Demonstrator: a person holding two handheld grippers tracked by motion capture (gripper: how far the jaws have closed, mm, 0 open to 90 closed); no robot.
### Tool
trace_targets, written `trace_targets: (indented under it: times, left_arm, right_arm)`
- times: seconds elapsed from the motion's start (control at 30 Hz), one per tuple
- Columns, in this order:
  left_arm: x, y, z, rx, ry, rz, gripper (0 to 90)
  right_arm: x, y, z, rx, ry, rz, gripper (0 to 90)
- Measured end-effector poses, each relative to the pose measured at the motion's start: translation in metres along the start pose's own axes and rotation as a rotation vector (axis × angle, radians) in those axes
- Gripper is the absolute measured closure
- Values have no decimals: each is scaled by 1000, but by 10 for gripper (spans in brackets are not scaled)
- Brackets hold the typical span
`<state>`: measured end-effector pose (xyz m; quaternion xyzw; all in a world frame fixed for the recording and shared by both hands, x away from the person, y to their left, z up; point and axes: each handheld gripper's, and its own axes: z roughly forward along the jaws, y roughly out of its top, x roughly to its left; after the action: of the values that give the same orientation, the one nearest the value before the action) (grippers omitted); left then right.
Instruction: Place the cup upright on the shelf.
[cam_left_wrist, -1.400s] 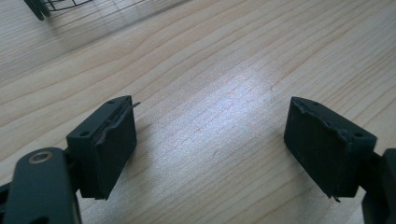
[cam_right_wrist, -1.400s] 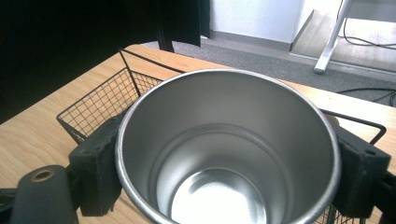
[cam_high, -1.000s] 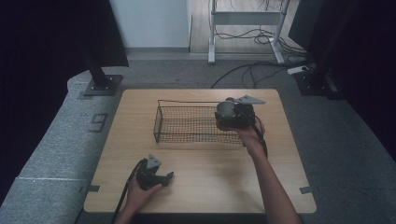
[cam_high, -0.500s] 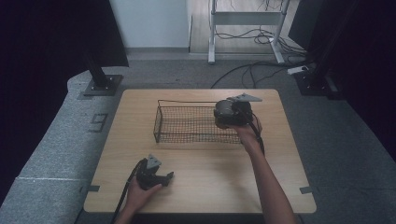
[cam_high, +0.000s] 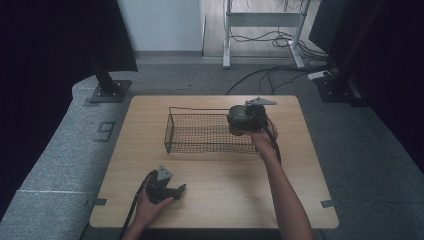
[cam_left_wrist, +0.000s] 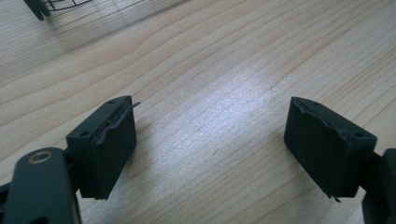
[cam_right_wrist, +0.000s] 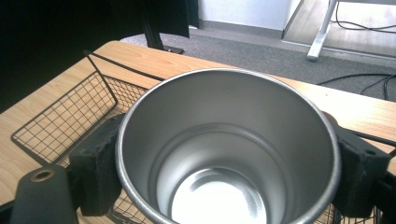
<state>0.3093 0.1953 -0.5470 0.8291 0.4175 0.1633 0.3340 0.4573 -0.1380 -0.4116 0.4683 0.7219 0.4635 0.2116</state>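
Right gripper (cam_right_wrist: 224, 158) has its two black padded jaws clamped on the outside wall of a metal cup (cam_right_wrist: 227, 154): round, brushed steel, smooth matte inside with a bright ring at the bottom, thin rolled rim, open end toward the camera. Cup sits over the right end of a wire basket (cam_high: 210, 132), seen in the high view under the right gripper (cam_high: 243, 119); whether it touches the mesh cannot be told. Basket is black, oblong, fine square mesh on the floor and walls, with a thicker wire rim that rises at the left end. It stands on the far half of a table (cam_high: 215, 200), pale wood with straight grain and rounded corners. Left gripper (cam_high: 167, 189) rests near the table's near left edge, well apart from the basket; in the left gripper view its jaws (cam_left_wrist: 215, 149) stand spread wide over bare wood, with rough, chipped rubber pads and nothing between them. A corner of the basket (cam_left_wrist: 56, 5) shows at that view's top left. Around the table: grey carpet, black curtains left and right, a white desk frame (cam_high: 262, 30) and loose cables (cam_high: 270, 75) at the far side.
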Motion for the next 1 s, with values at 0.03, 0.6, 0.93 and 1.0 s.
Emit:
trace_targets:
  times: [0.03, 0.6, 0.93, 1.0]
  left_arm:
    - [0, 0, 0, 0, 0, 0, 169]
    - [0, 0, 0, 0, 0, 0, 169]
    - [0, 0, 0, 2, 0, 2, 169]
    - [0, 0, 0, 1, 0, 1, 169]
  right_arm:
    - [0, 0, 1, 3, 0, 2, 141]
    - [-3, -8, 22, 37, -14, 20, 140]
    - [-7, -17, 30, 61, -26, 38, 140]
    - [-8, -20, 33, 74, -27, 41, 140]
